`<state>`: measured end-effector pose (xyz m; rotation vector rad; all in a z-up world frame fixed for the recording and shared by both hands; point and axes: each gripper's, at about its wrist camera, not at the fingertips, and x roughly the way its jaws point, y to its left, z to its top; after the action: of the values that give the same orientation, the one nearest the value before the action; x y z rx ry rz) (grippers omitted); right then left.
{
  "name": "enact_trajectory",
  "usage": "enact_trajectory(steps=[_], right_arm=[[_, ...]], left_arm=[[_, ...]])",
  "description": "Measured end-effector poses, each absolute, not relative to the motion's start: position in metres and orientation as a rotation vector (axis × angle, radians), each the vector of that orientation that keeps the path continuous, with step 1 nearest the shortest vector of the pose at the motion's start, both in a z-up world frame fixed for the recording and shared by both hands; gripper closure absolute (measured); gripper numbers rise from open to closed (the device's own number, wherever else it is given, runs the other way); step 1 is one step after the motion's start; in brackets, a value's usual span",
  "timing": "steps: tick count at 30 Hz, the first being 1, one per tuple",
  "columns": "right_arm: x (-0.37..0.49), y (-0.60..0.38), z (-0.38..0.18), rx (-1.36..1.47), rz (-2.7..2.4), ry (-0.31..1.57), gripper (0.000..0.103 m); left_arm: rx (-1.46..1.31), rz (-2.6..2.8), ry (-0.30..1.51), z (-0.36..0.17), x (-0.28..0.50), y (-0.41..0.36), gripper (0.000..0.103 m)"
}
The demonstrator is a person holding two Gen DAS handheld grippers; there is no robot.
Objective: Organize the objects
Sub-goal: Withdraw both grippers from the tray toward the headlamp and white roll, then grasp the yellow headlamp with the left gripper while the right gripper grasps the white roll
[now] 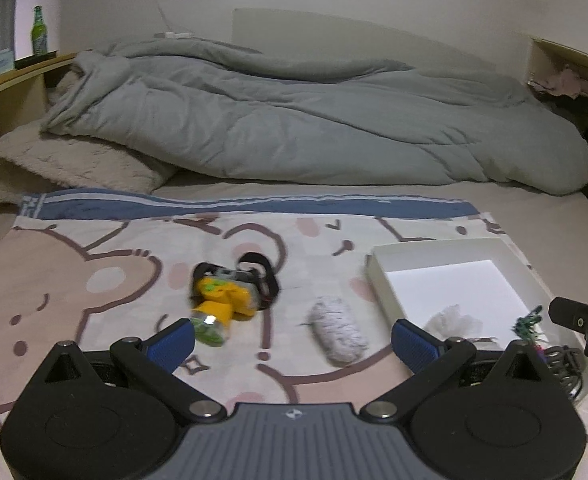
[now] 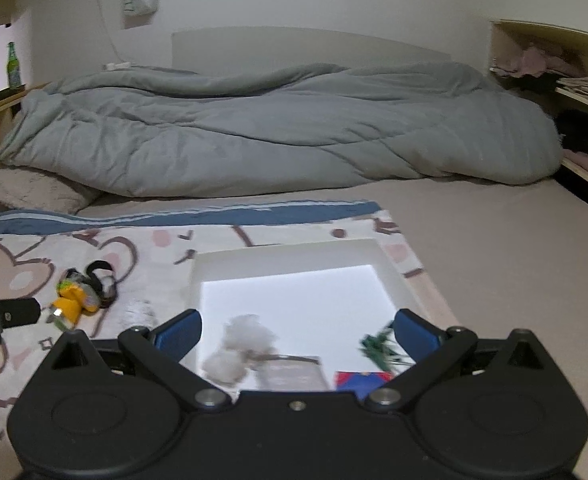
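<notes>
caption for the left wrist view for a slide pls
Open left tongs hover over a cartoon blanket facing a yellow toy and yarn ball, white box at right.

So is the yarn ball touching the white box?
Apart. In the left wrist view the yarn ball lies on the printed blanket, with a strip of blanket showing between it and the white box.

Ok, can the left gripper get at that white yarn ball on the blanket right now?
Probably yes. The left gripper is open, the white yarn ball lies just ahead between its fingers, and nothing sits in between. The yellow toy lies apart, to its left.
</notes>
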<state>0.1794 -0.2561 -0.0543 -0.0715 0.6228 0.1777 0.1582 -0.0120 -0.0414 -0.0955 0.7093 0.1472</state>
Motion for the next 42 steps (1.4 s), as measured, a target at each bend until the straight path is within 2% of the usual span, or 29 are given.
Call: enact_trajectory(steps=[15,27,38,40,42], right_arm=[[0.176,-0.192,-0.059,-0.1,0.287,0.619,0.0],[0.175,-0.17,-0.061,-0.096,0.336,0.59,0.0],[0.187,-0.153,-0.077,-0.107,0.387,0.596,0.0],[0.193,-0.149,-0.08,-0.116,0.389,0.61,0.004],[0.201,-0.146,-0.084,-0.103,0.412,0.624,0.015]], left_arm=[[-0.112,0.262,0.691,-0.035,0.137,0.041,0.0],[-0.104,0.279,0.652,-0.033,0.142,0.049,0.001],[-0.151,0.243,0.702,-0.055,0.176,0.06,0.023],[-0.151,0.241,0.717,-0.062,0.184,0.063,0.026],[-0.146,0.239,0.732,-0.068,0.192,0.066,0.029]])
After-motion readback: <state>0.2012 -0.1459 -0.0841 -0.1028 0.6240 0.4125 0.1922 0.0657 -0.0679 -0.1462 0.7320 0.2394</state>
